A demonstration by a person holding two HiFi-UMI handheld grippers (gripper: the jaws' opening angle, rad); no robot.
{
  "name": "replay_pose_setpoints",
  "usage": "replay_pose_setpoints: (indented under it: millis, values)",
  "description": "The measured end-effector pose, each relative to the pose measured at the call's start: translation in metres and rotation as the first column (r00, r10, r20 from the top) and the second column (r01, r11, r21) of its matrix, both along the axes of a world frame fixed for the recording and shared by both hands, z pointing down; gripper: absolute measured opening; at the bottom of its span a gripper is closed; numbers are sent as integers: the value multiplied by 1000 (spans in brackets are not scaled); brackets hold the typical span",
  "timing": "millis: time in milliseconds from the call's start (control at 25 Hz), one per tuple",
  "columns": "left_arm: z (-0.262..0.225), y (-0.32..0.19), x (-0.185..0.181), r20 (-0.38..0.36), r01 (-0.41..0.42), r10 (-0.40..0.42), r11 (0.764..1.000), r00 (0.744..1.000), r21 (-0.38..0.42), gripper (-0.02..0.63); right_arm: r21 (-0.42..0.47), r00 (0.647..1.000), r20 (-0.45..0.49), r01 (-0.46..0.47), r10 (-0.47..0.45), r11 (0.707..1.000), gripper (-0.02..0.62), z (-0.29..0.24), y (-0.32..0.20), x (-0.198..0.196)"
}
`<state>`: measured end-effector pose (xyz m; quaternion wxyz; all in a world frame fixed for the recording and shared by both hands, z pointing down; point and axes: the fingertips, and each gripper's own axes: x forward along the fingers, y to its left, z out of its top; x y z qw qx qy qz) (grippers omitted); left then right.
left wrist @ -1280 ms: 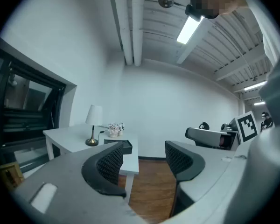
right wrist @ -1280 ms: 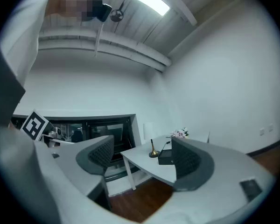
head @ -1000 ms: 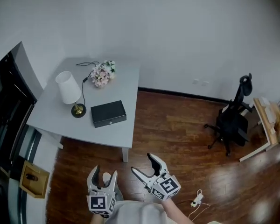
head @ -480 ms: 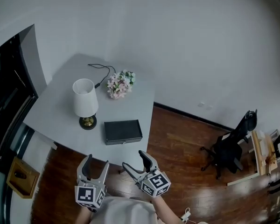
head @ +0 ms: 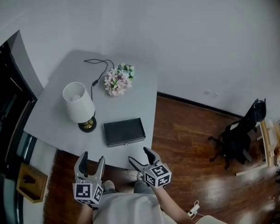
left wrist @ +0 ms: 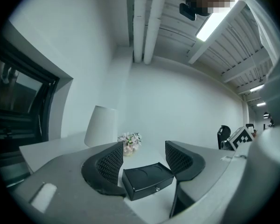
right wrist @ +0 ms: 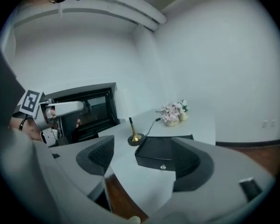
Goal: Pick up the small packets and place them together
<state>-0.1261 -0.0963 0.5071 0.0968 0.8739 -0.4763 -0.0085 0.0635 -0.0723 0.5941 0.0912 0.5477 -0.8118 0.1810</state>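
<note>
Your left gripper [head: 92, 158] hangs low in the head view, just off the near edge of the grey table [head: 140, 97], and your right gripper [head: 139, 156] sits beside it to the right, both held above the wooden floor [head: 186, 134]. In the left gripper view the fingers [left wrist: 111, 160] stand apart with nothing between them; the black box [left wrist: 147, 181] shows through the gap, but it lies farther off on the tabletop. The right gripper view tells the same story: its two pads [right wrist: 102, 155] are spread and grip nothing, with the box showing beyond them, partly behind the right-hand pad. That box lies flat near the table's front edge with its lid closed. Just to its left stands a lamp [head: 78, 103] with a white shade and a brass foot, and a dark cable [head: 100, 66] runs from it toward the back of the table. A small bunch of pale pink flowers [head: 119, 80] sits behind the box, near the wall. The small packets cannot be made out in any of the three views. Well off to your right, a black office chair [head: 240, 136] stands on the floor, clear of the table.
</note>
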Motion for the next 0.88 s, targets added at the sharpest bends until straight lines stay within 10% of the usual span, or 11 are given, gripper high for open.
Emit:
replay_pose_setpoints:
  millis: [120, 440, 880]
  values:
    - [2, -4, 18, -9, 41, -41, 999, 999, -19, 291, -110, 998, 4, 59, -59, 992, 281, 45, -16, 9]
    - [2, -4, 45, 13, 116, -116, 993, 993, -34, 291, -420, 979, 182, 159, -89, 893, 281, 162, -60, 7]
    - [9, 19, -8, 22, 320, -320, 945, 947, -71, 291, -576, 978, 208, 117, 7, 809, 101, 213, -94, 4]
